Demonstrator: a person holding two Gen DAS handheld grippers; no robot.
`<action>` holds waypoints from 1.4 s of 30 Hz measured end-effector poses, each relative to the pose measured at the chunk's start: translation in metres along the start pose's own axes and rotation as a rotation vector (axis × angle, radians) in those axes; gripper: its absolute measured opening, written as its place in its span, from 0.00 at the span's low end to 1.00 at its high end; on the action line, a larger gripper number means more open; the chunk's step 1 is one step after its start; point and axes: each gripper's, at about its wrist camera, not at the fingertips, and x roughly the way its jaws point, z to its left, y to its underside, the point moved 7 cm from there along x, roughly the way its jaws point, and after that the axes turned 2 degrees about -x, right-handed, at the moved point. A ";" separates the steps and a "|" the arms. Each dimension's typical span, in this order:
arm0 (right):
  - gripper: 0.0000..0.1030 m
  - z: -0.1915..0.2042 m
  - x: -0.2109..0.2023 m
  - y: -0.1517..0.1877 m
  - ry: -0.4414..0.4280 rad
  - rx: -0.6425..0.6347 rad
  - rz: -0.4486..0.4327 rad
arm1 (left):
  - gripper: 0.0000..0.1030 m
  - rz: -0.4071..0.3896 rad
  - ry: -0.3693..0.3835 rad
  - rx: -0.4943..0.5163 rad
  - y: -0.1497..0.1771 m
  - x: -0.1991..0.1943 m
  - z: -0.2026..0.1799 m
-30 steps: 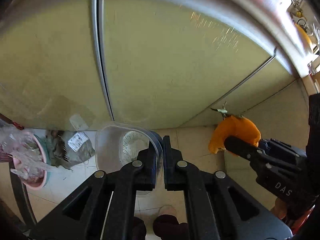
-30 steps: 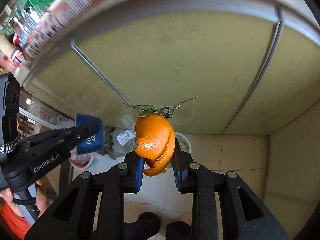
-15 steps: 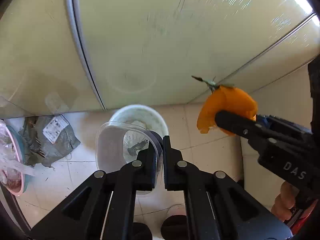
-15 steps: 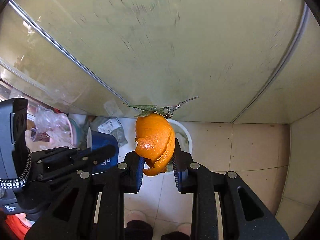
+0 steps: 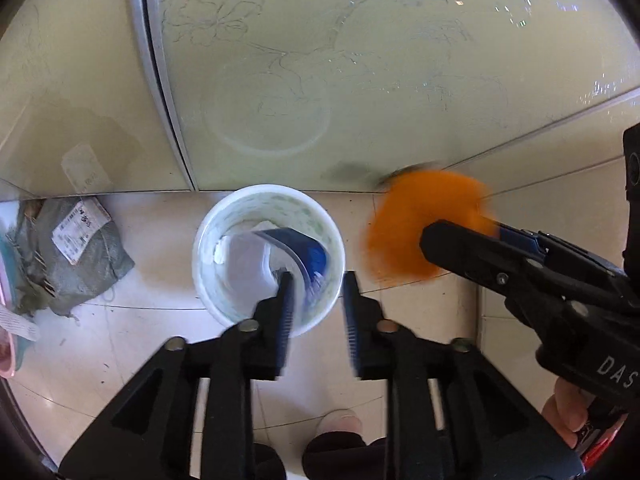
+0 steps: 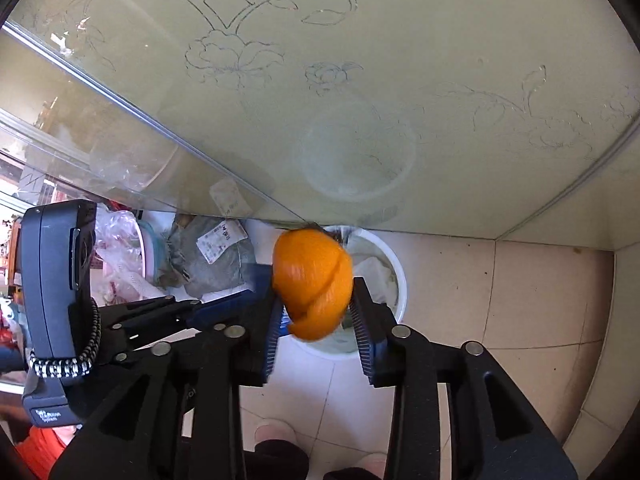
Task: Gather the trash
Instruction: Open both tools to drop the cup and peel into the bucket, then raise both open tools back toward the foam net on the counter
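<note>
Both jaws have just been opening: cup [image 5: 280, 256] inside bin [image 5: 208, 280], peel [image 6: 312, 284] between; "DAS" legible.

Both grippers were black plastic with round silver screws. The left gripper [image 5: 316, 304] had ribbed blue pads [image 5: 286, 312]. The right gripper [image 6: 316, 320] had the same pads [image 6: 362, 332]. White letters "DAS" [image 5: 616, 372] marked one body. A black-and-white braided cord [image 6: 72, 364] wrapped the other.

Both cameras sit on the grippers and look steeply down, from close up, at the tiled floor [image 5: 132, 344] by the glass door [image 6: 400, 80], and both see the white bin [image 5: 208, 236] [image 6: 396, 276].
</note>
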 end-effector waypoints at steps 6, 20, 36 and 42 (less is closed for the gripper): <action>0.47 0.000 -0.008 -0.003 0.013 -0.030 -0.014 | 0.32 -0.034 -0.055 -0.034 -0.005 -0.007 0.011; 0.47 0.031 -0.132 -0.010 0.030 0.016 -0.001 | 0.32 -0.076 -0.117 -0.040 0.001 -0.153 -0.018; 0.47 0.135 -0.362 -0.056 0.066 0.032 -0.175 | 0.32 -0.277 -0.149 0.066 -0.026 -0.441 -0.098; 0.47 0.158 -0.418 -0.073 0.095 0.056 -0.287 | 0.32 -0.392 -0.146 0.131 -0.047 -0.522 -0.122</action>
